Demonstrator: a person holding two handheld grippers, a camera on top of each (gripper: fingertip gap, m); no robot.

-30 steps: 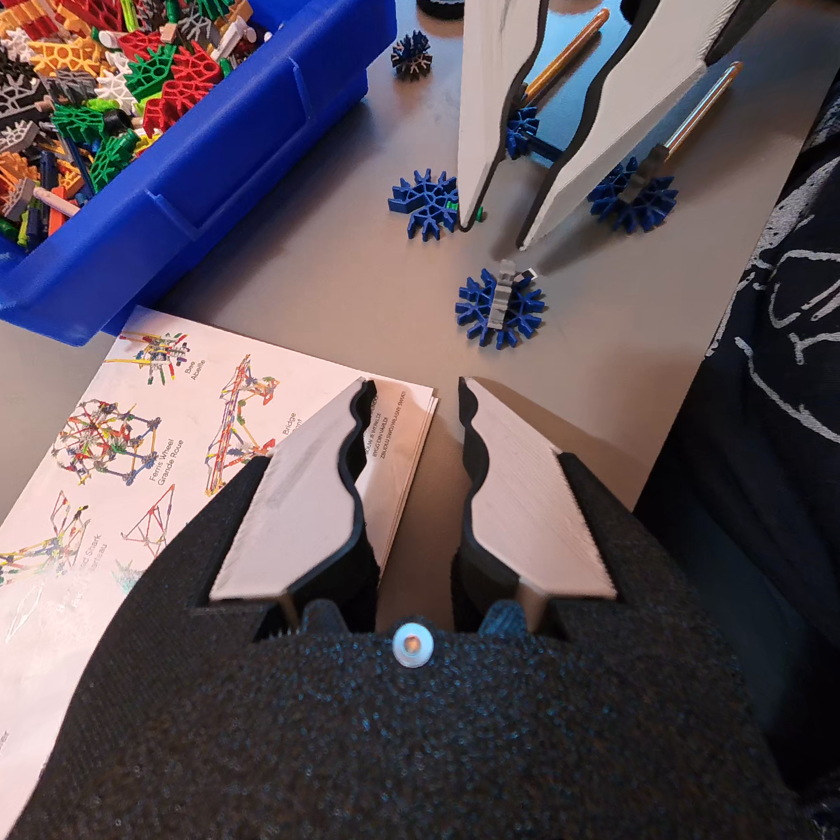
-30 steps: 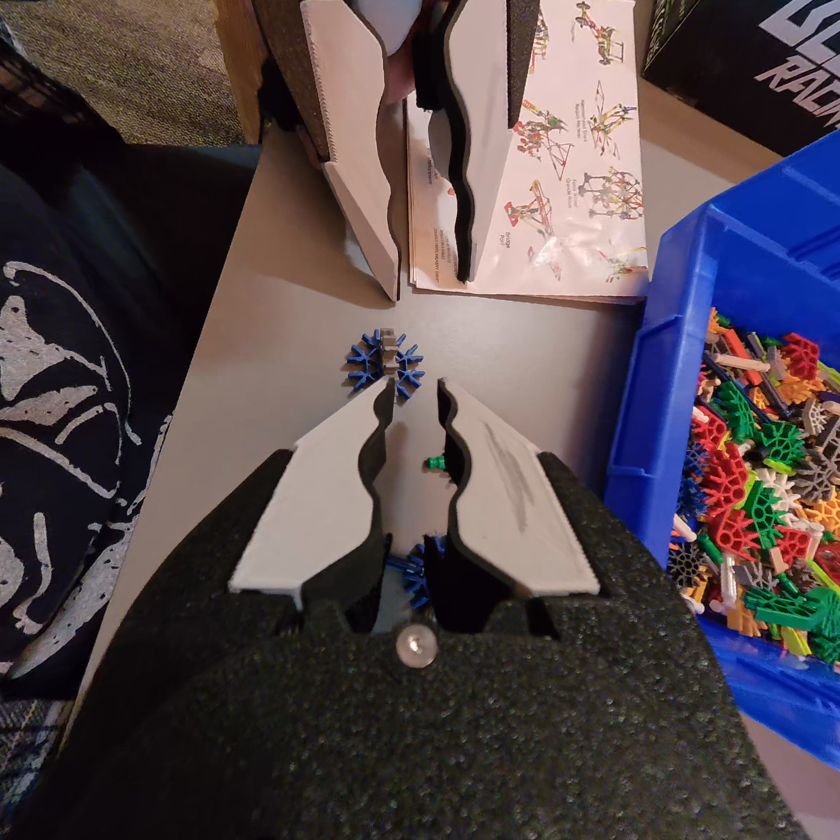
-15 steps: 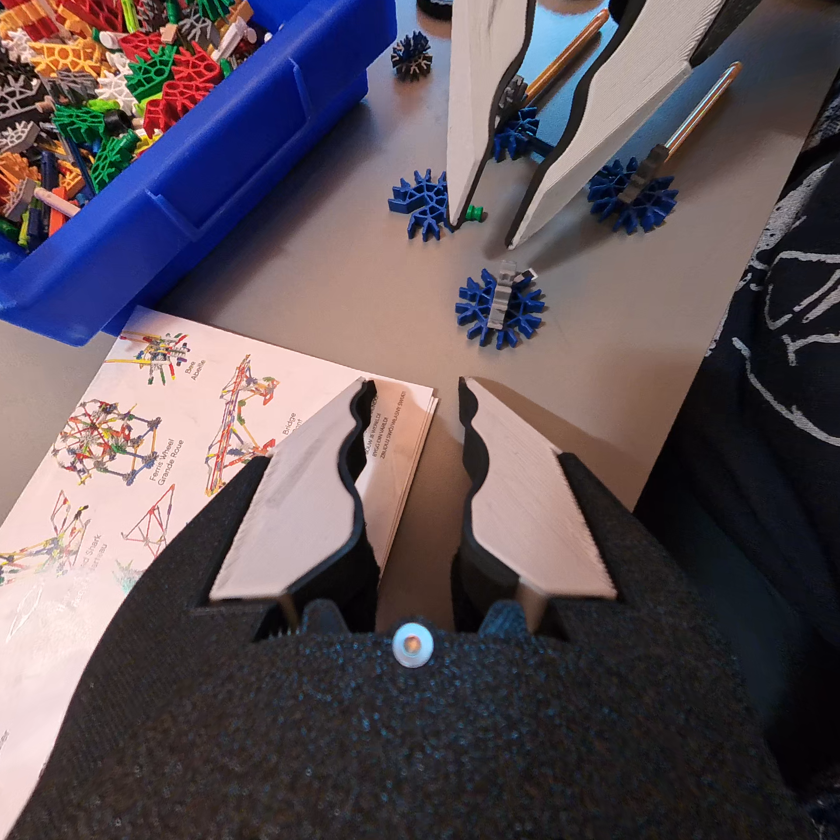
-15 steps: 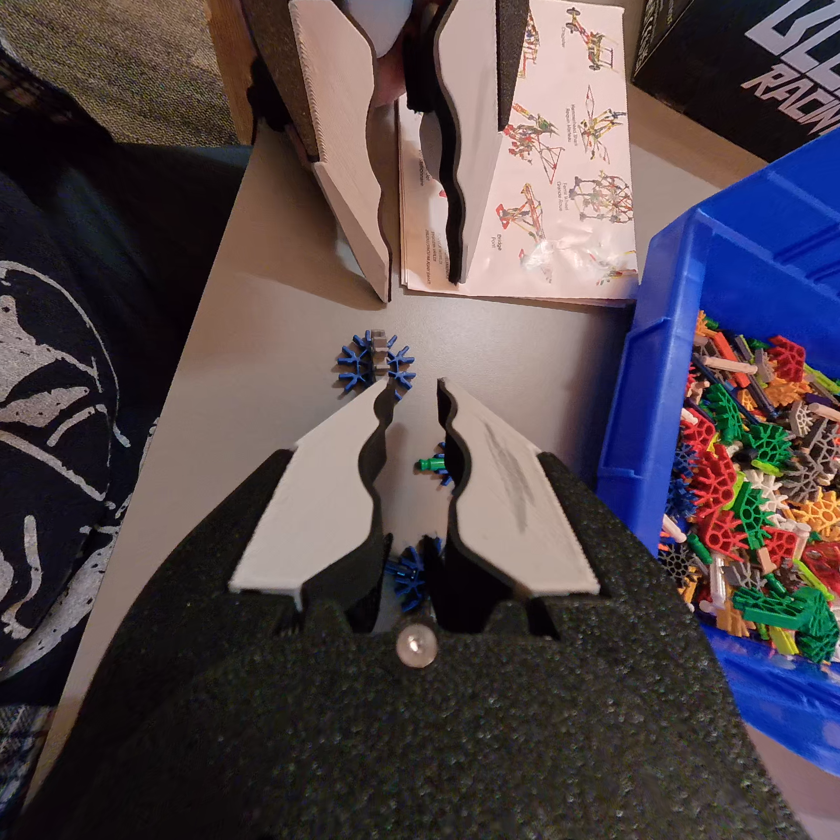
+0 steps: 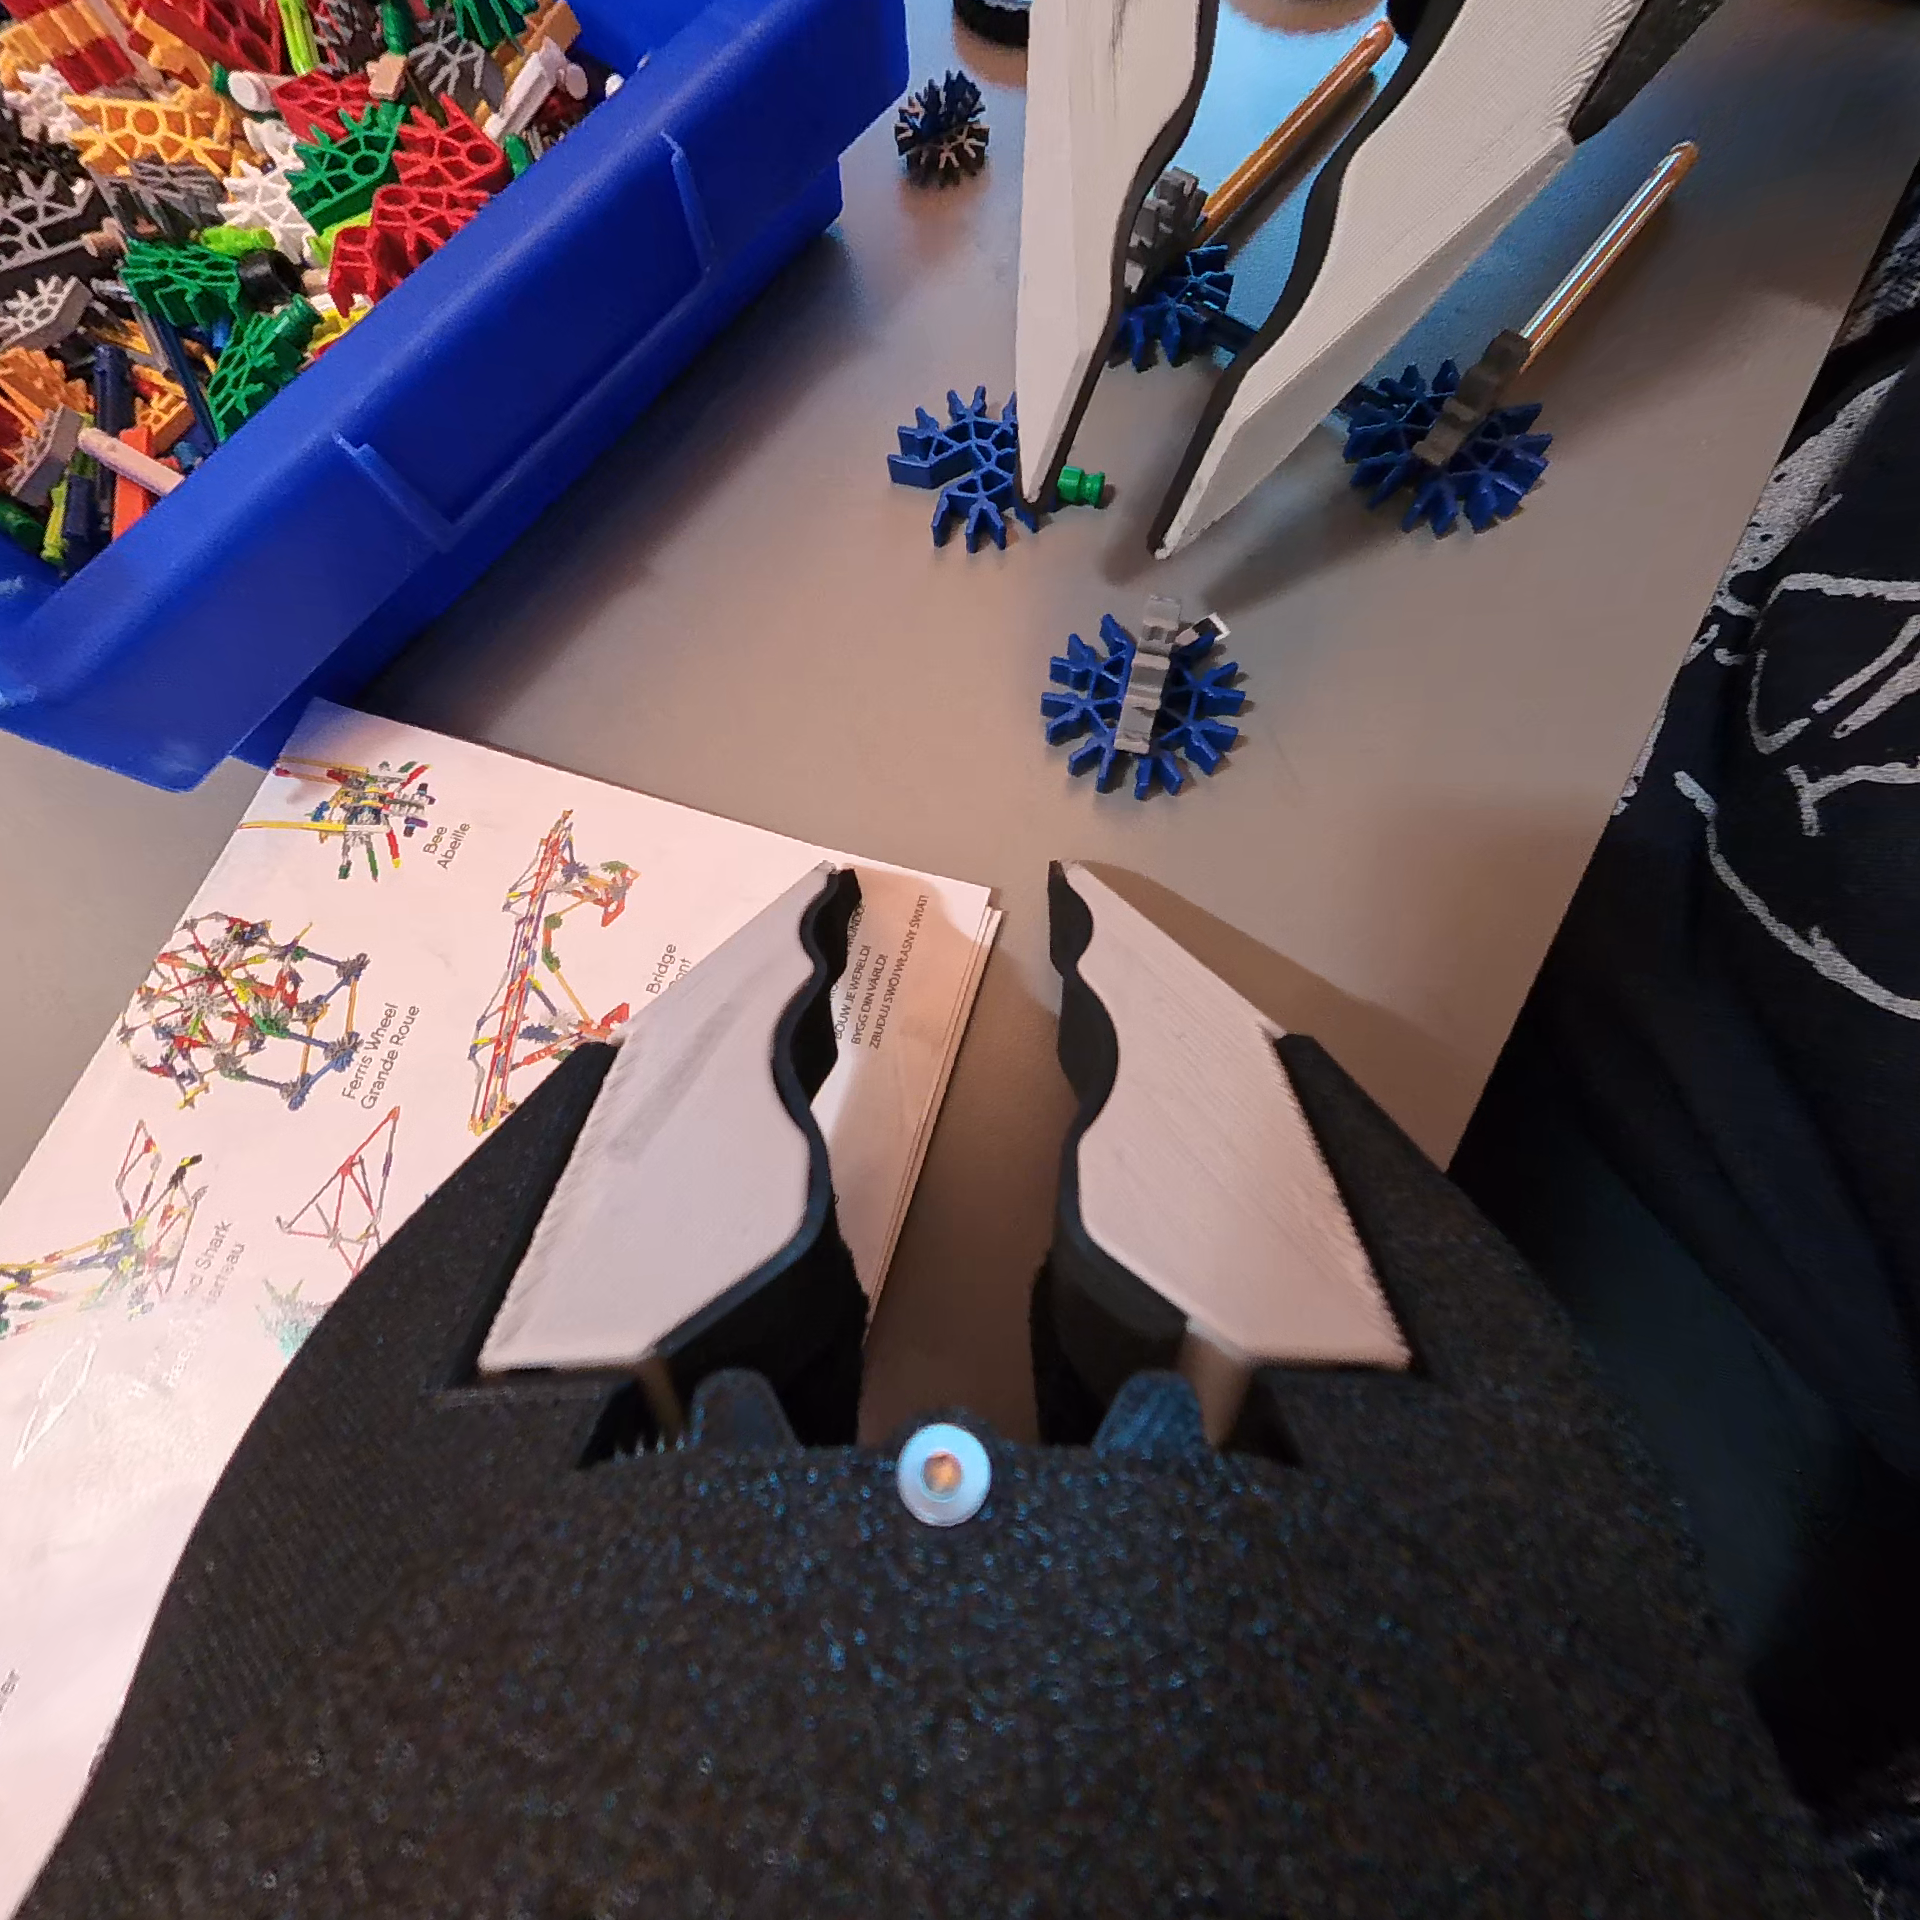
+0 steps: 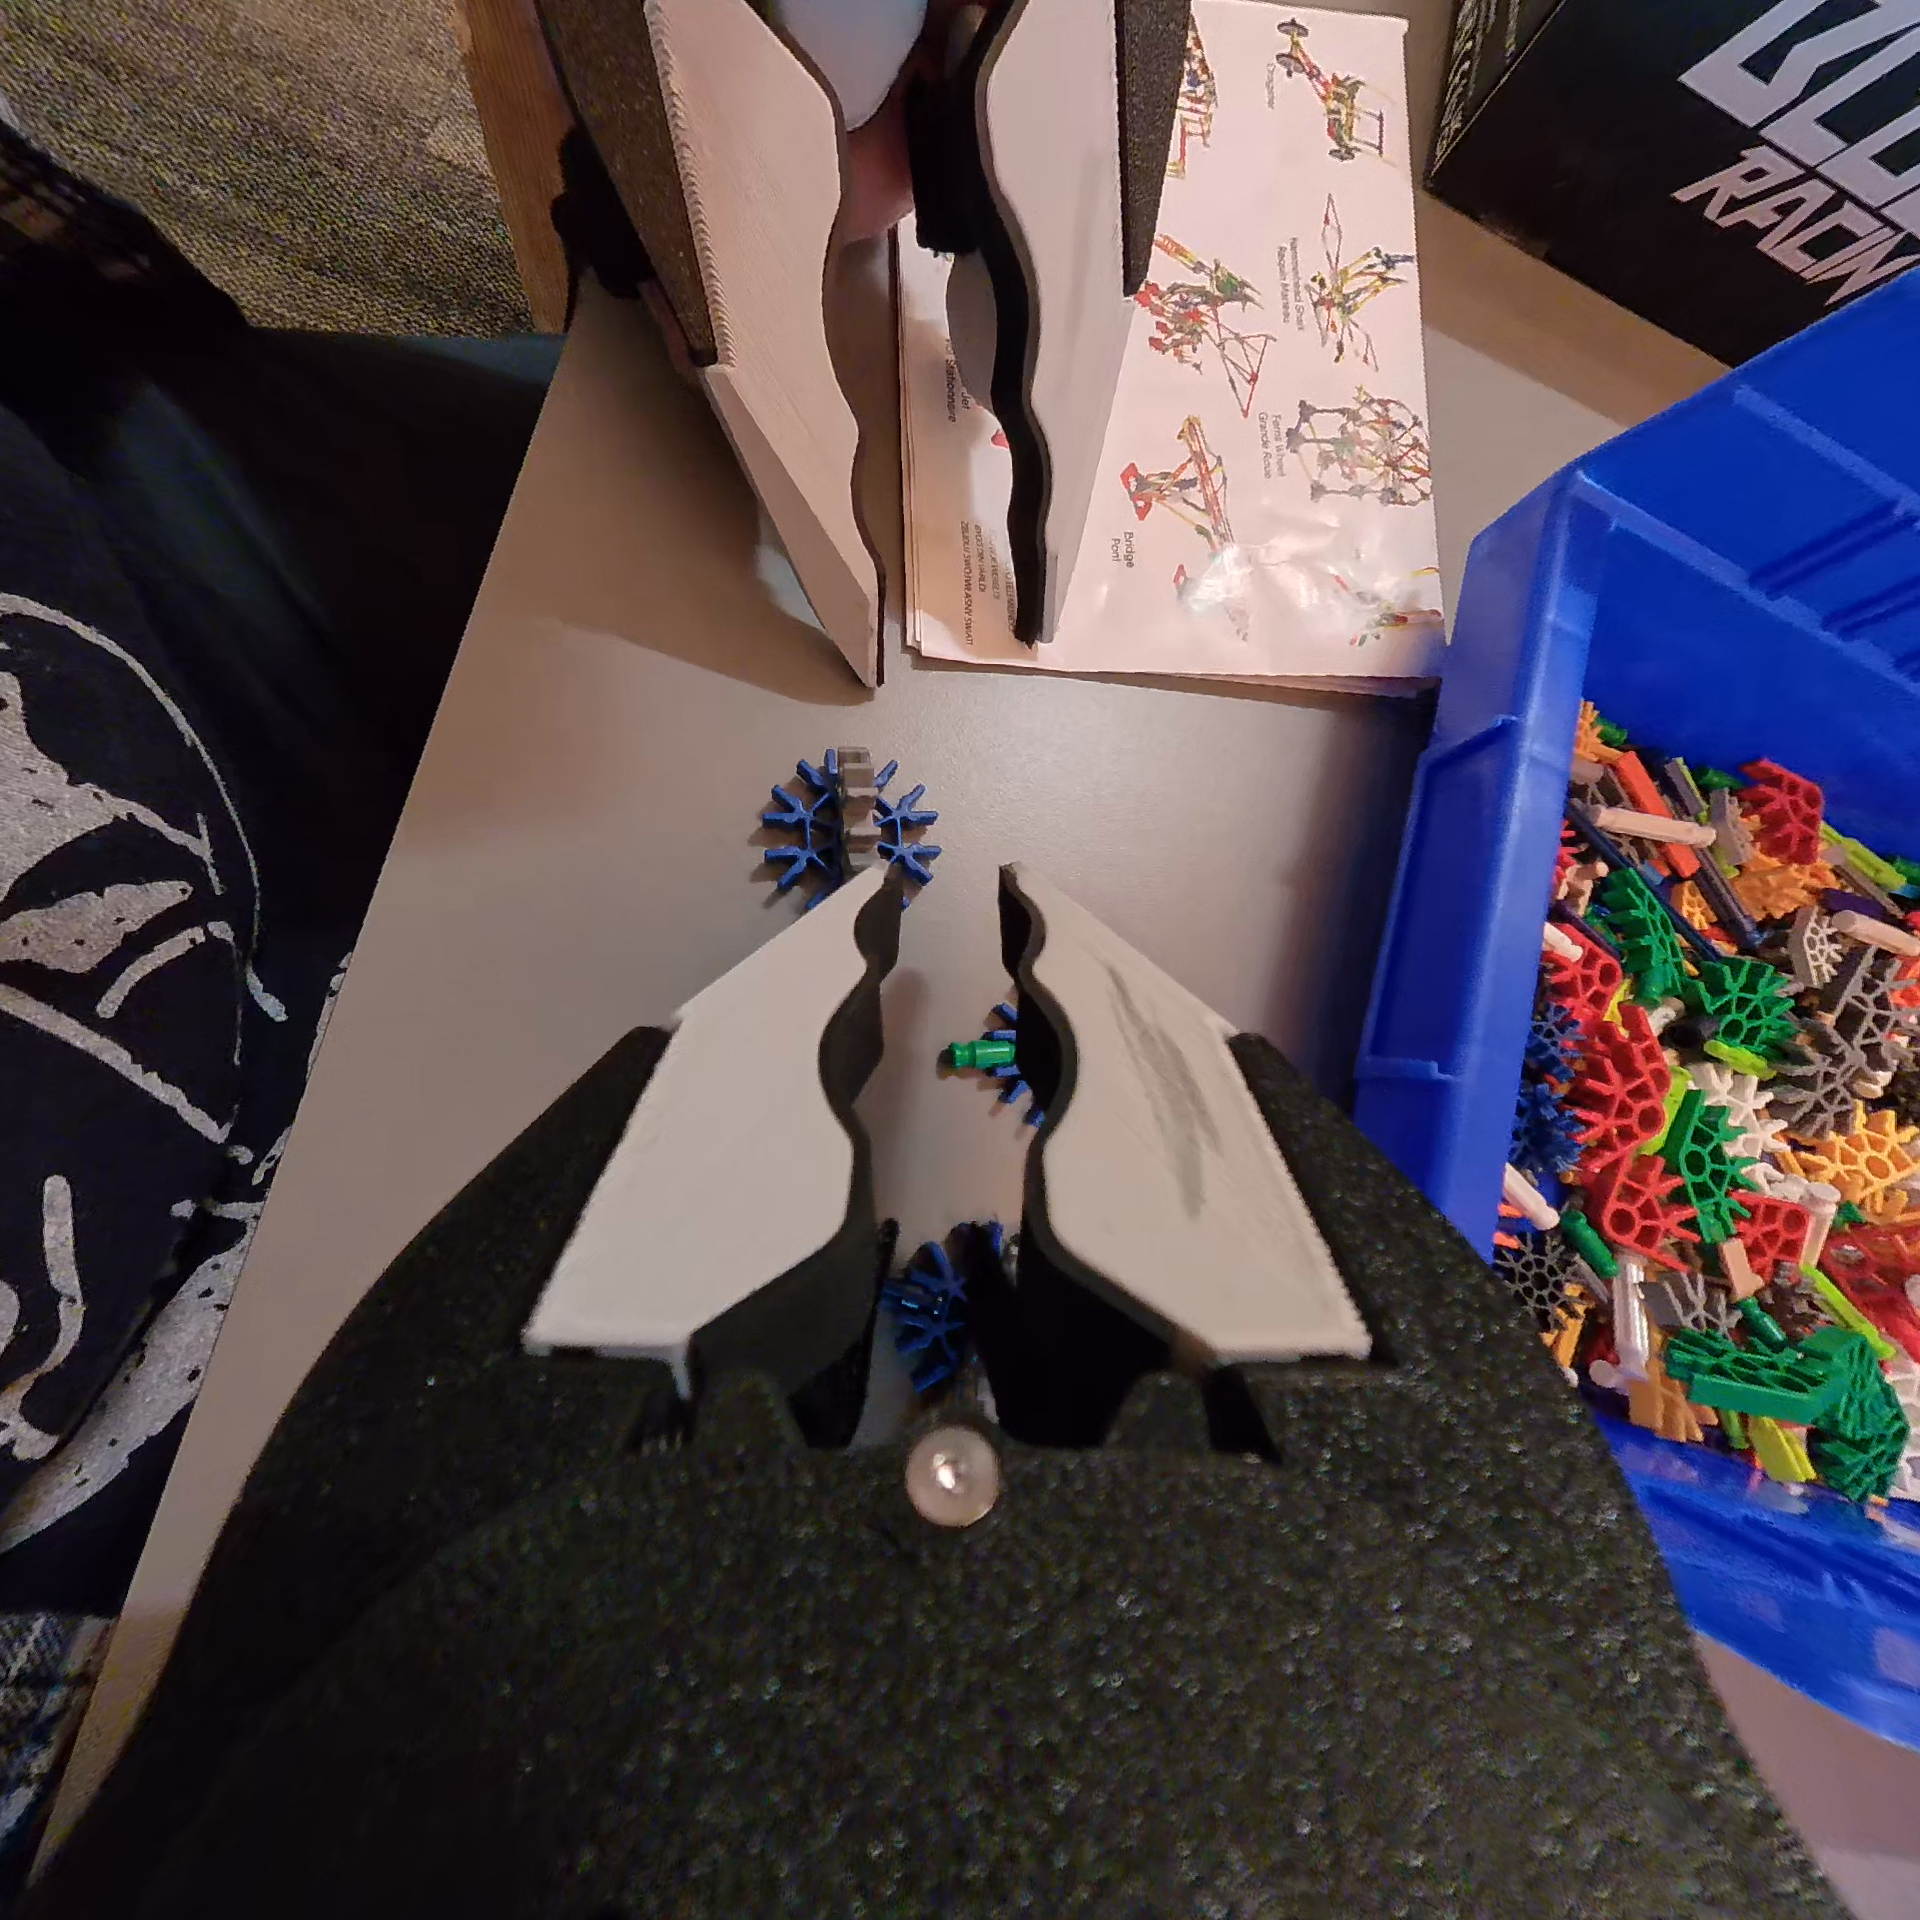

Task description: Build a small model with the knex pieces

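Observation:
My right gripper (image 6: 945, 883) is open and empty, tips down near the grey table. A short green rod (image 6: 977, 1057) plugged into a blue snowflake connector (image 5: 961, 468) lies between its fingers, close to the right finger. In the left wrist view the right gripper (image 5: 1101, 525) stands with one fingertip at that connector. A blue connector with a grey clip (image 6: 852, 821) lies just ahead of its tips and also shows in the left wrist view (image 5: 1143, 707). My left gripper (image 5: 943, 883) is open and empty over the edge of the instruction booklet (image 5: 416, 987).
A blue bin (image 5: 416, 364) full of mixed coloured building pieces stands beside the booklet. Two more blue connectors on long rods (image 5: 1449, 447) lie behind the right gripper. A black box (image 6: 1714, 156) sits at the far corner. A person's dark printed garment (image 5: 1766, 831) borders the table edge. The tips of one gripper are about 7 cm away from the tips of the other.
My right gripper has shifted a little sideways toward the bin, so the green rod now shows between its fingers. The left gripper has not moved.

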